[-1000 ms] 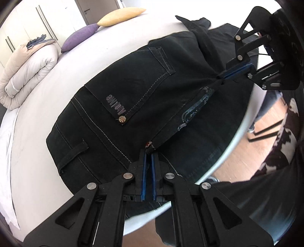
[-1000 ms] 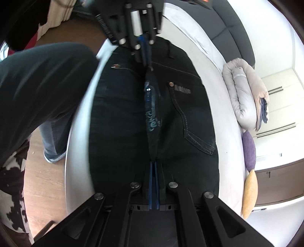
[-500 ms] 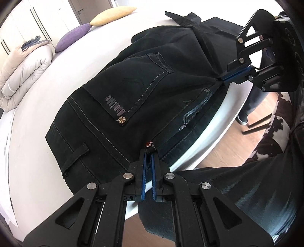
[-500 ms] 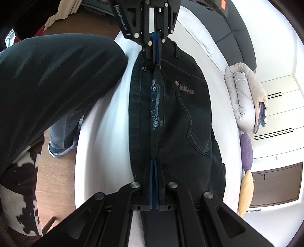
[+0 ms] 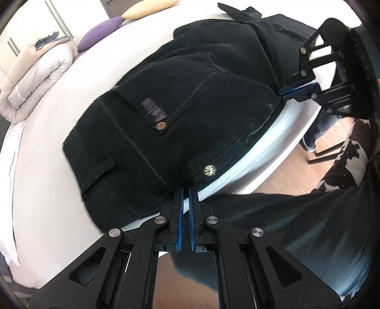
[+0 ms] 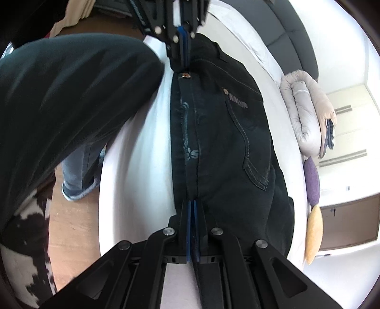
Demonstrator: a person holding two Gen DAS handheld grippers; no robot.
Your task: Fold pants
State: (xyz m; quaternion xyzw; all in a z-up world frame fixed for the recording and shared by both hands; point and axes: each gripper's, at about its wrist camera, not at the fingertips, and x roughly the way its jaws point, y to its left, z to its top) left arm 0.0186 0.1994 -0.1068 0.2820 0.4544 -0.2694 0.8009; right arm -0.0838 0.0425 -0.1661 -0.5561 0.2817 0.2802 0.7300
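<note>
Half-fold carried toward near bed edge; both grips holding.

Left gripper: fingers clenched on waistband corner of black denim pants, just below brass rivet button. Right gripper: fingers clenched on the doubled outer seam further down the leg. Versus a second ago: folded seam edge pulled nearer the rim of the white round bed, embroidered strip now at the very edge, pocket side up, fabric taut between grips. Lengthwise fold judged nearly laid; next likely lower and release. Beyond: rolled beige duvet, purple cushion, yellow cushion.
</note>
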